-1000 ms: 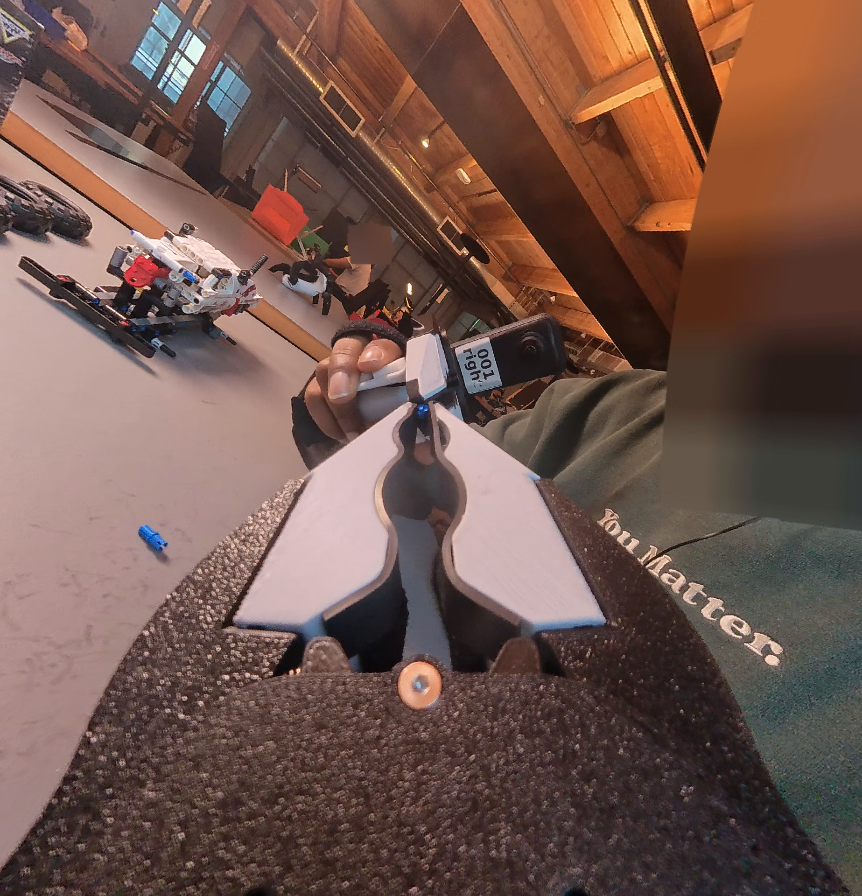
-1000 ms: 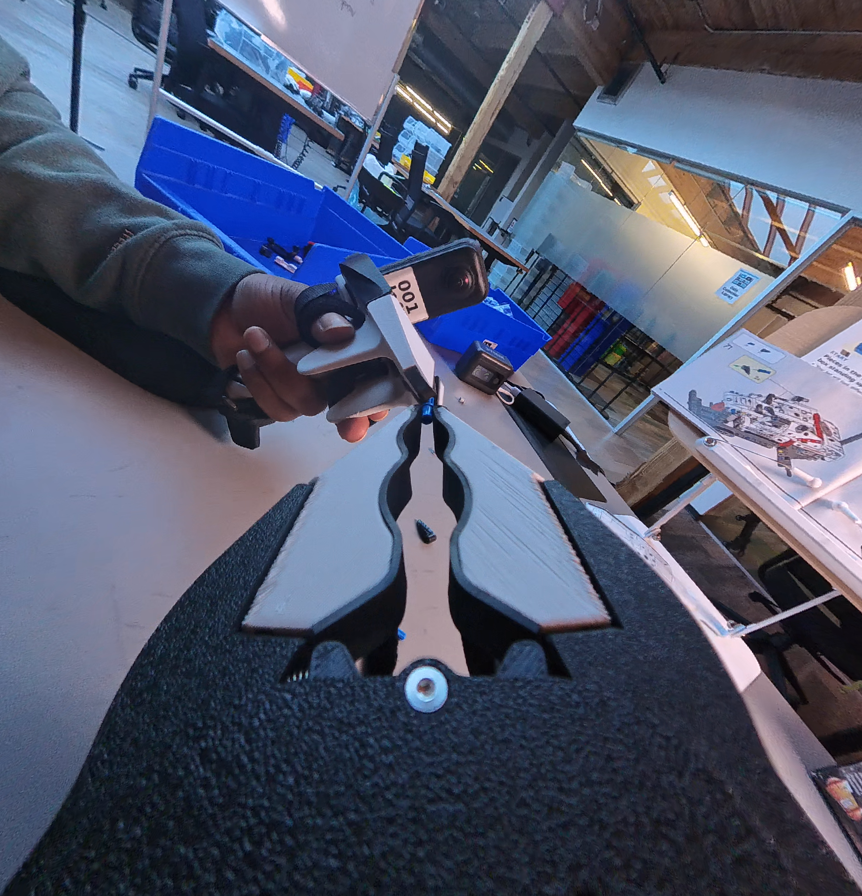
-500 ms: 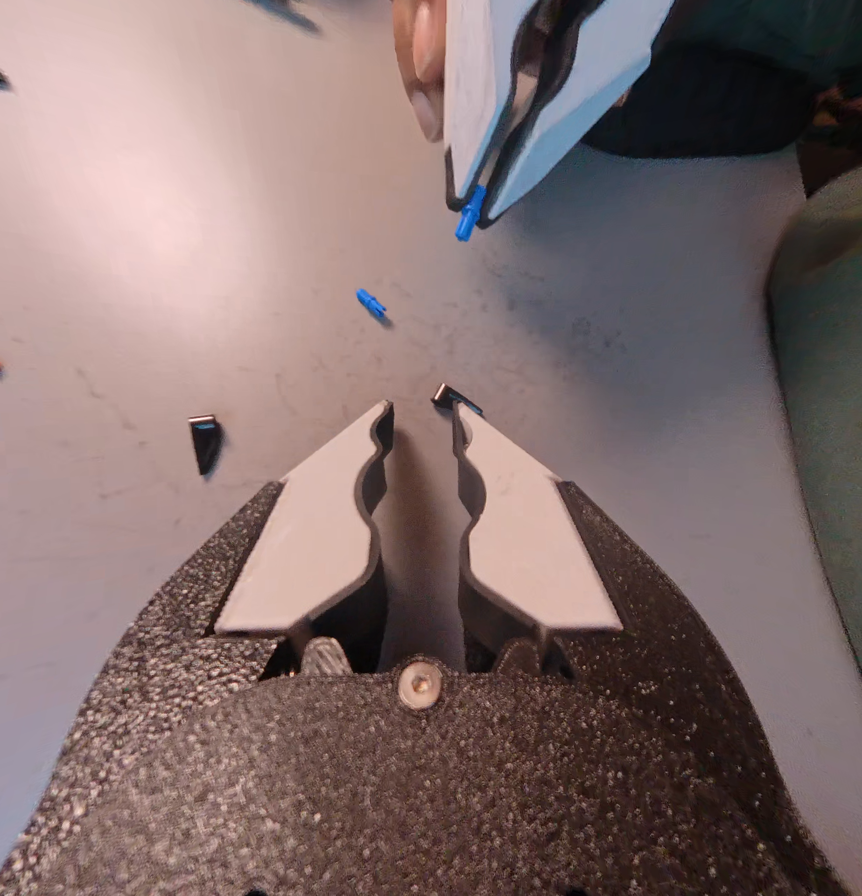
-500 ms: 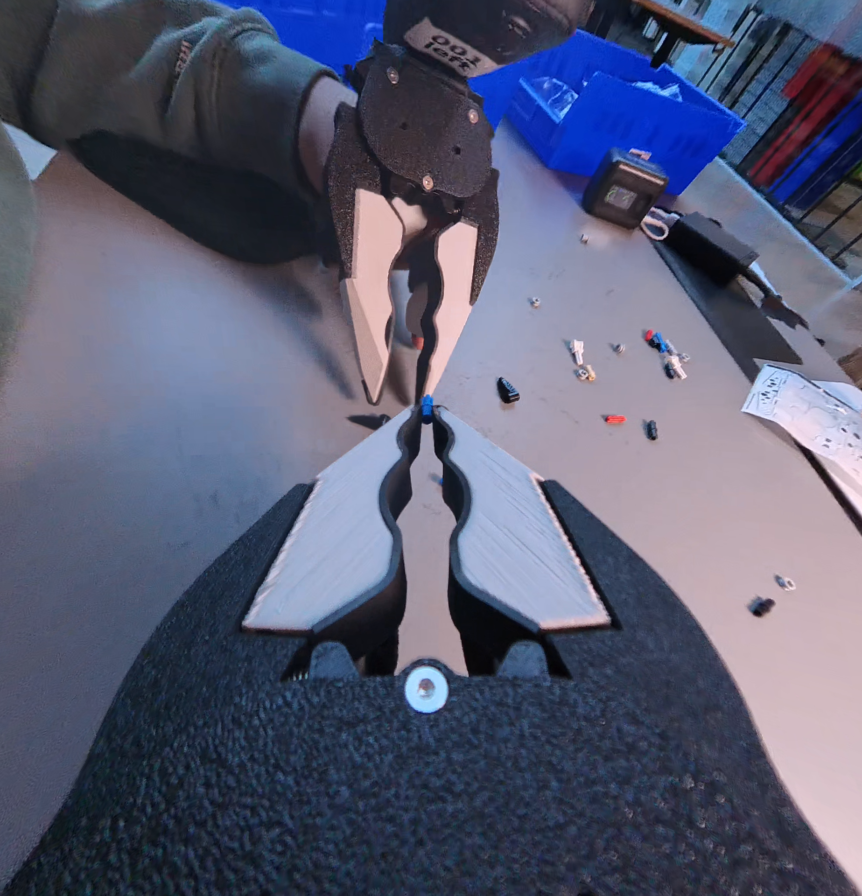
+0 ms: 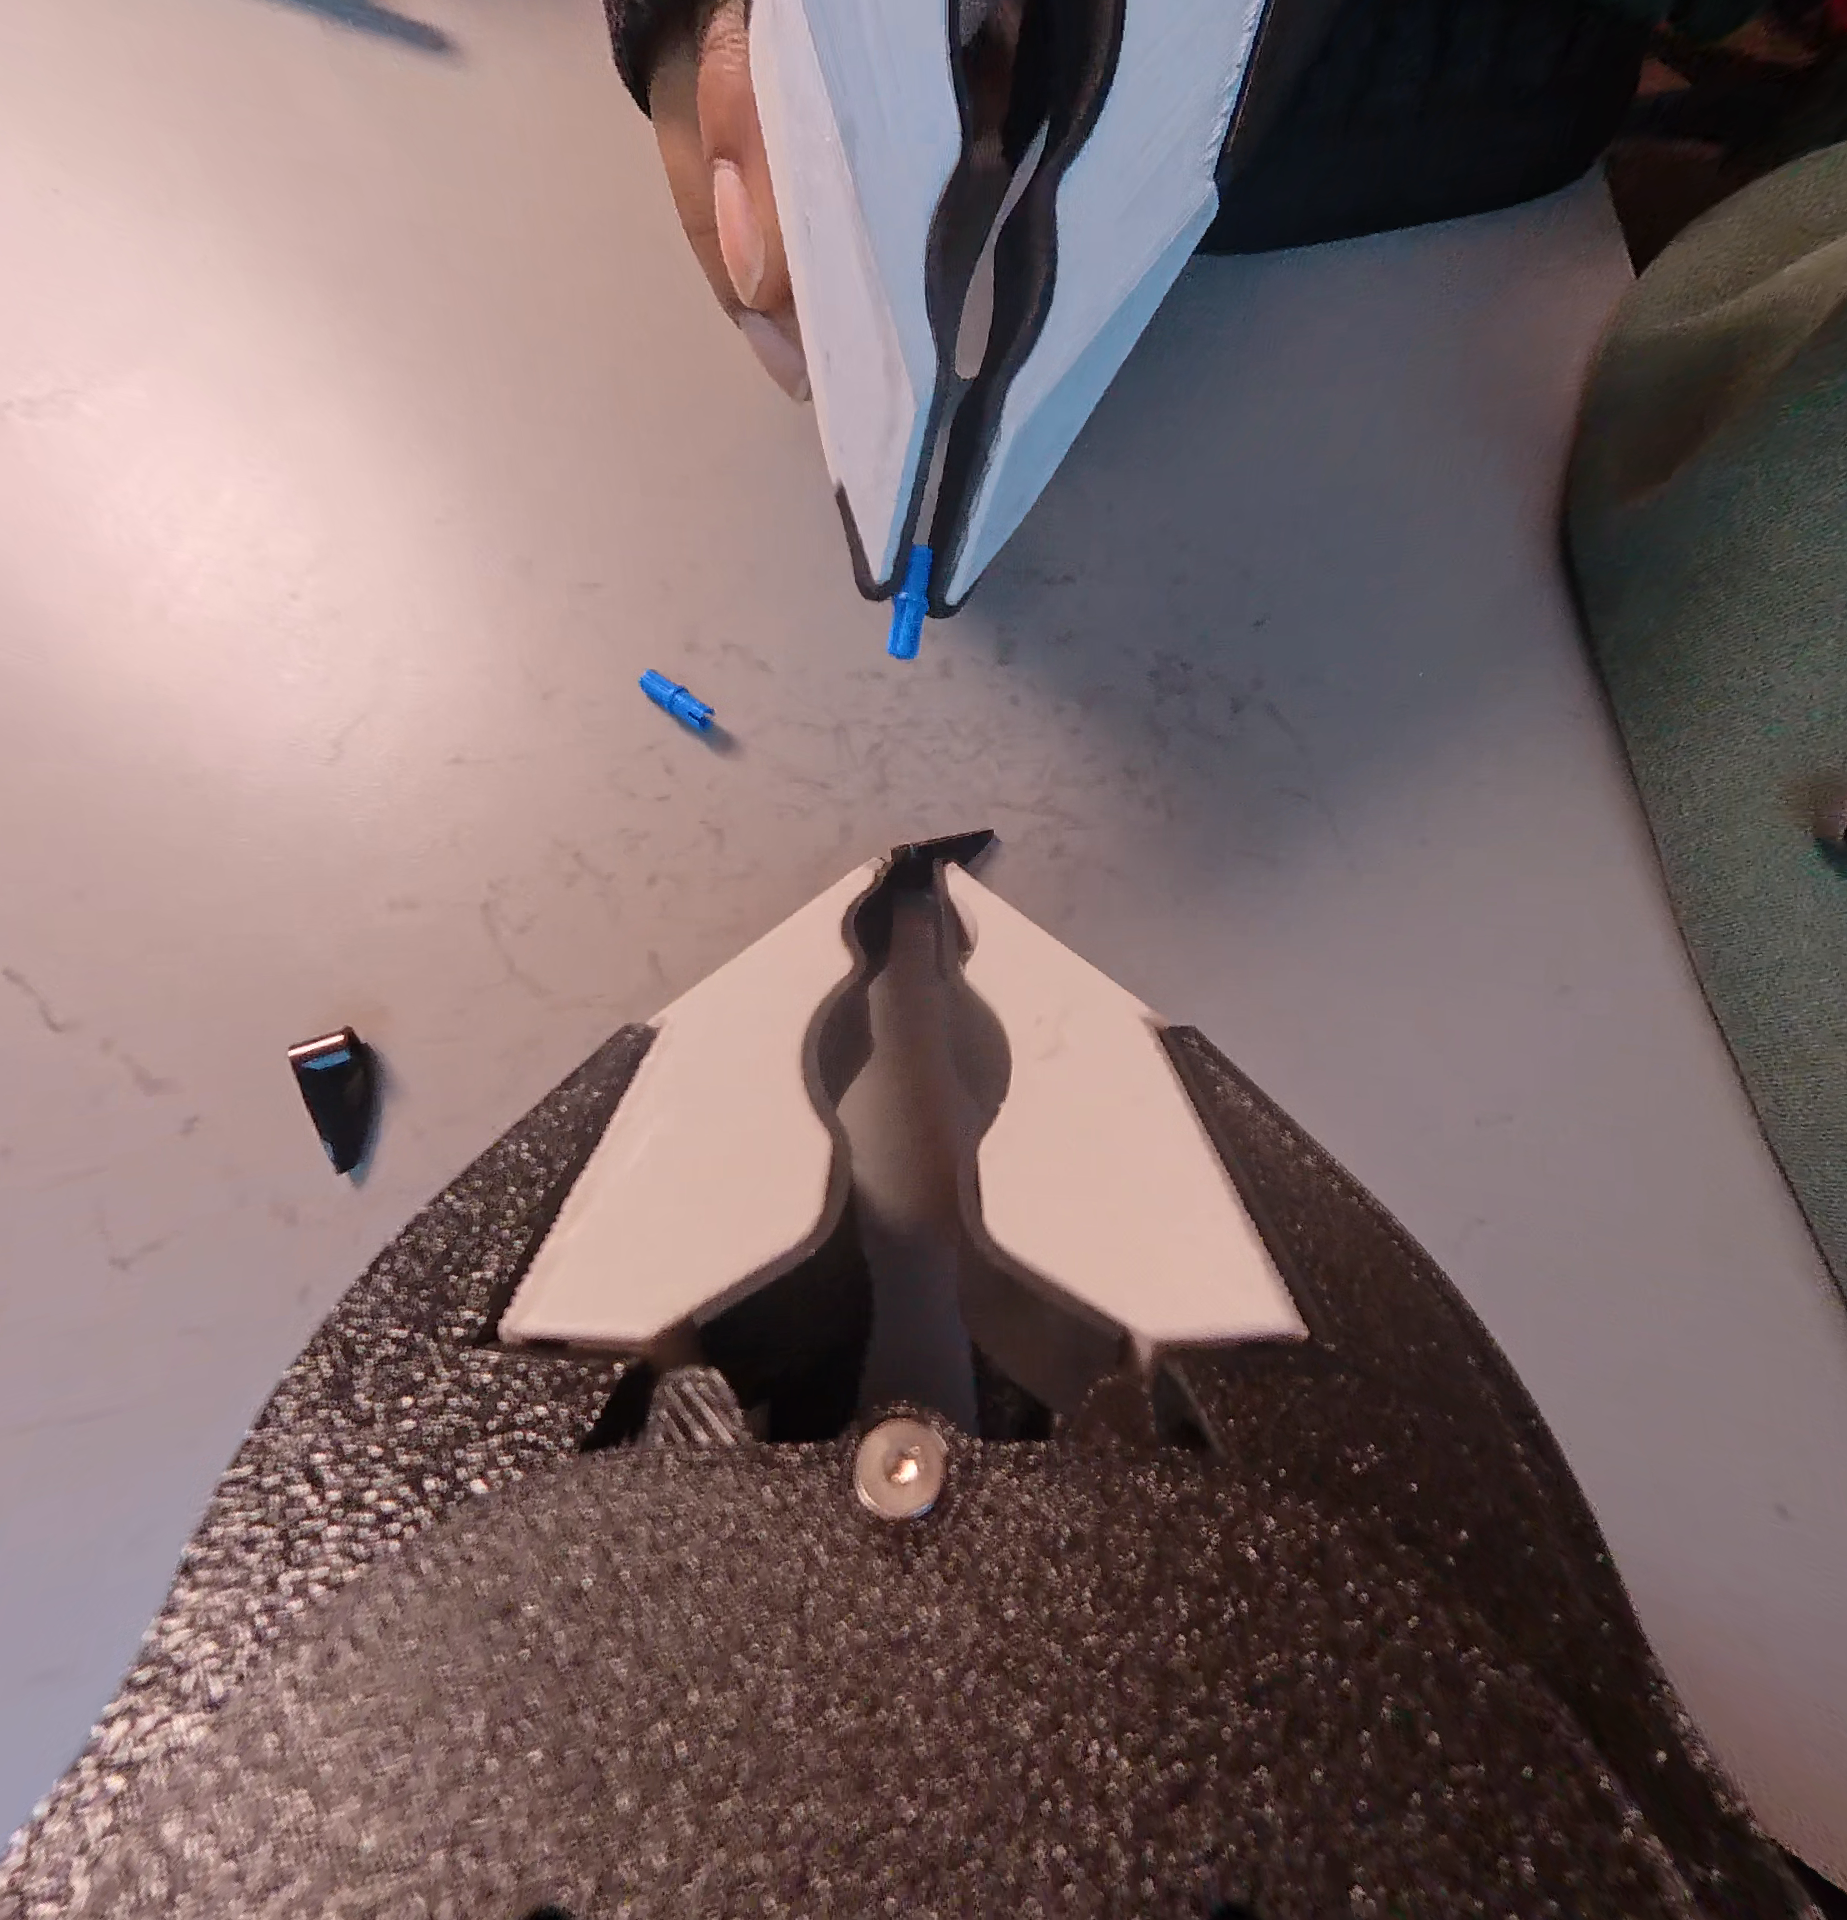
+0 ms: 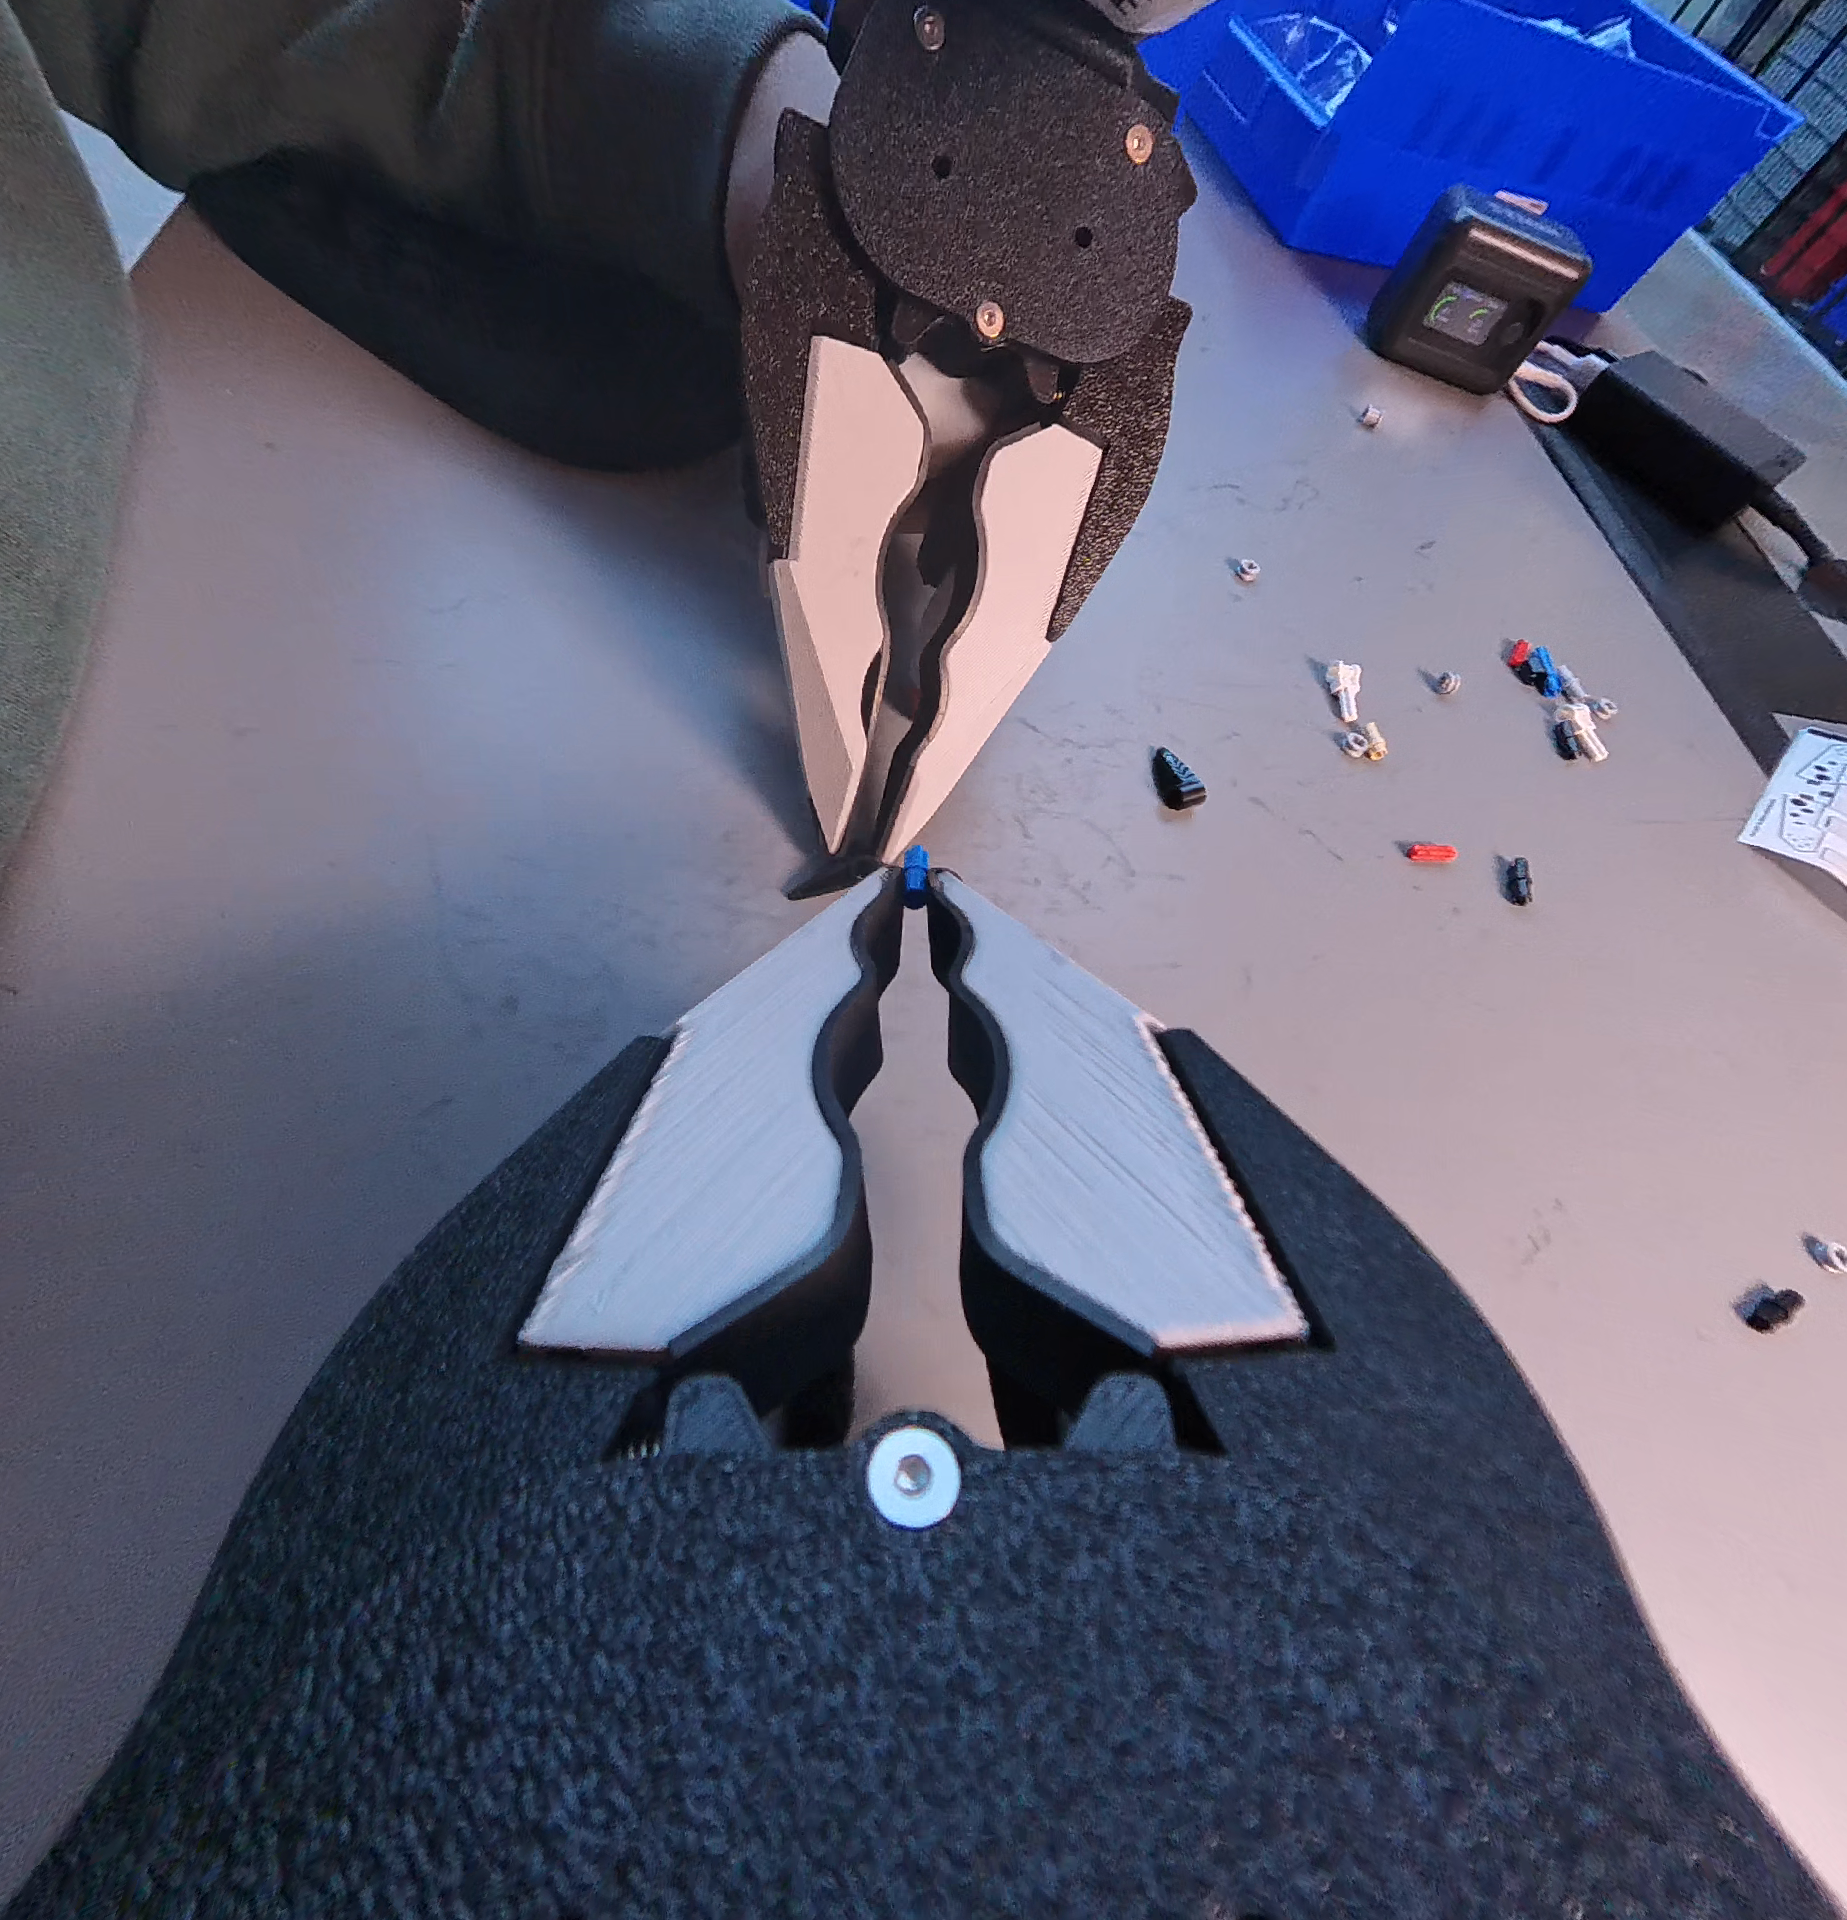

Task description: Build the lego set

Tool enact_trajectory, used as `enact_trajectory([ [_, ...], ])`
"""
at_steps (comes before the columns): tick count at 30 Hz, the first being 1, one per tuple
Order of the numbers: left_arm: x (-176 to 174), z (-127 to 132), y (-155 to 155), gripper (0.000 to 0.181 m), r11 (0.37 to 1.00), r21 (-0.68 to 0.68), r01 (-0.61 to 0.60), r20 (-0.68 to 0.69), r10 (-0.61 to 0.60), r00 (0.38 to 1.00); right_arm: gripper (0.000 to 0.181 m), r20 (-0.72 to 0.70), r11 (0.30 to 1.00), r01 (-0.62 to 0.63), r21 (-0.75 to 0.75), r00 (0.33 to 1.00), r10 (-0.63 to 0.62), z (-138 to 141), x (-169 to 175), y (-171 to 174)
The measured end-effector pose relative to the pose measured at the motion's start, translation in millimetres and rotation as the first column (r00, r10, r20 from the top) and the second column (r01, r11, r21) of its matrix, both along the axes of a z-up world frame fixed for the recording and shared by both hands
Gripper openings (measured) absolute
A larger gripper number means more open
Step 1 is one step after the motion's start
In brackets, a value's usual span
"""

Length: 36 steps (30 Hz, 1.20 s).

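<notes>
Because the blue pin (image 5: 908, 603) is a very small, light piece of hard and smooth plastic, I judge that it will not bend or break easily, but it can slip or turn out of a grip if it is taken only at its end; the safer place to hold it is at its middle, around the collar, with the free half left out for pushing into a hole. The right gripper (image 6: 911, 883) has its fingers drawn almost together, and they pinch this pin at the very tips, so about half of it stands out beyond them. The left gripper (image 5: 917, 871) also has its fingers nearly together, and between the tips sits a small black piece (image 5: 940, 847), thin and wedge-like; it seems to be pinched there, although I cannot tell how firmly. This piece is also light and stiff, with glossy faces, so I think it needs a grip on its flat sides. The two pairs of tips point at each other, near but apart. A second blue pin (image 5: 676, 702) lies on the grey table (image 5: 275, 520) between them, a little to the side, and another black wedge (image 5: 335, 1110) lies beside the left fingers.
</notes>
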<state>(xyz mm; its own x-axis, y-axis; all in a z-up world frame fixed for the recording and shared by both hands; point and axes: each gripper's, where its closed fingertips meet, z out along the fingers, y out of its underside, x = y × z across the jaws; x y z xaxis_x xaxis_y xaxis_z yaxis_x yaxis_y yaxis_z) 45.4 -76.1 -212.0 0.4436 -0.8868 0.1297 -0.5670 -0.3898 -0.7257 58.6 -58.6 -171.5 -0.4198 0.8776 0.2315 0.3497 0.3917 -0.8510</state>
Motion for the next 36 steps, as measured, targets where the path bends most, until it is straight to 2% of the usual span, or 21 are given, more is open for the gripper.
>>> enact_trajectory([
  [4,2,2,-2,0.006,1.0,0.019,0.009,0.004,-0.009,1.0,0.004,0.027,1.0,-0.021,0.014,0.999,0.021,-5,1,-4],
  [11,10,17,-7,0.006,0.999,0.018,0.034,0.104,-0.036,0.994,0.004,0.061,0.995,-0.103,0.011,0.993,0.102,-9,-1,-16],
  [16,12,18,-9,0.006,0.999,0.014,0.037,0.111,-0.038,0.993,0.004,0.093,0.991,-0.126,0.032,0.988,0.123,-15,-1,-19],
  [21,13,15,-10,0.006,0.999,0.007,0.041,0.094,-0.041,0.995,0.004,0.116,0.989,-0.14,0.048,0.984,0.134,-19,-1,-21],
  [29,14,0,-14,0.005,0.997,0.033,0.066,-0.014,-0.065,0.998,0.004,0.199,0.98,-0.179,0.085,0.967,0.16,-33,0,-25],
  [36,14,0,-14,0.005,0.995,0.071,0.066,-0.036,-0.064,0.997,0.003,0.215,0.98,-0.186,0.065,0.962,0.168,-34,0,-25],
])
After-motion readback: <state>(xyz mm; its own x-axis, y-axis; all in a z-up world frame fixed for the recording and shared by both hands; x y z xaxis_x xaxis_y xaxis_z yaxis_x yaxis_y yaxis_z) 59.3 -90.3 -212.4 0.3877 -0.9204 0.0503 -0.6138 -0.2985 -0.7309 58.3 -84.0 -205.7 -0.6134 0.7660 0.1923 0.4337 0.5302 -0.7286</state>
